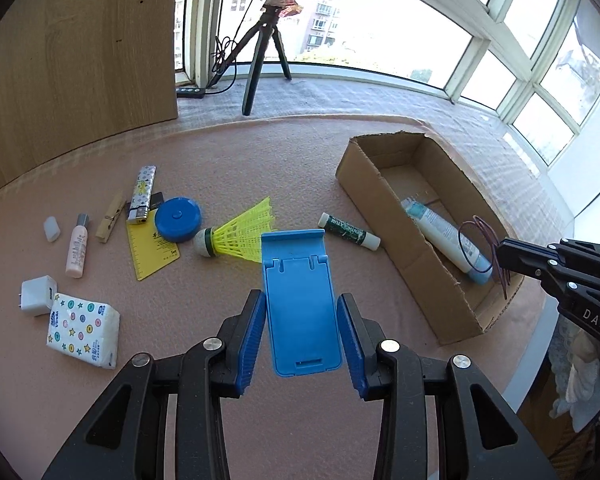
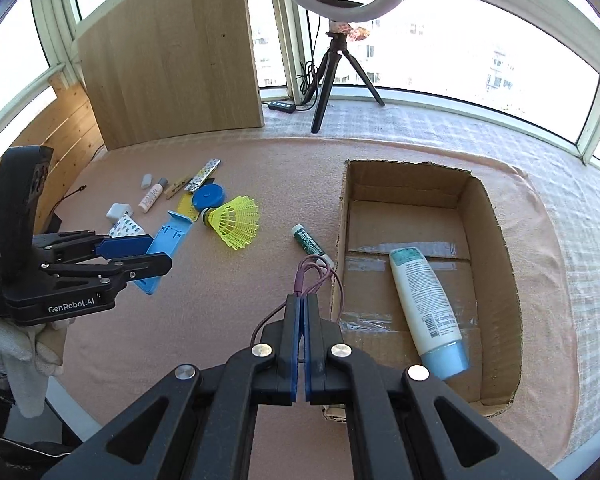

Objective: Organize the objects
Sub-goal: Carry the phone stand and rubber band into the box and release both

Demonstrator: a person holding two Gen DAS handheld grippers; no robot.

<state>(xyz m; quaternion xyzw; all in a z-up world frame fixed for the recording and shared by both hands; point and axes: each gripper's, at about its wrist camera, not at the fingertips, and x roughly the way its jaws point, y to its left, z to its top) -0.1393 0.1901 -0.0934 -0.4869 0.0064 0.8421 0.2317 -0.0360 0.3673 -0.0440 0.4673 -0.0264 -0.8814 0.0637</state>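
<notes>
Cardboard box (image 2: 496, 216), open-topped, already holds a lotion tube (image 2: 424, 304). Left gripper (image 1: 302, 320) clamps a blue phone stand (image 1: 300, 280) aloft; it should clear the near wall before release. Right gripper (image 2: 302, 308) pinches purple hair ties (image 2: 316, 276) beside the box's wall. Shuttlecock (image 1: 240, 236) and lip balm (image 1: 348, 232) lie loose en route.

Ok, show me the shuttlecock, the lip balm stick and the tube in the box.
shuttlecock (image 1: 244, 236), left wrist view, yellow skirt.
lip balm stick (image 1: 348, 231), left wrist view, green label.
tube (image 2: 424, 300), right wrist view, white body.

left wrist: steep down, close | right wrist: same | shared: cardboard box (image 1: 396, 216), pink mat (image 2: 220, 320)
</notes>
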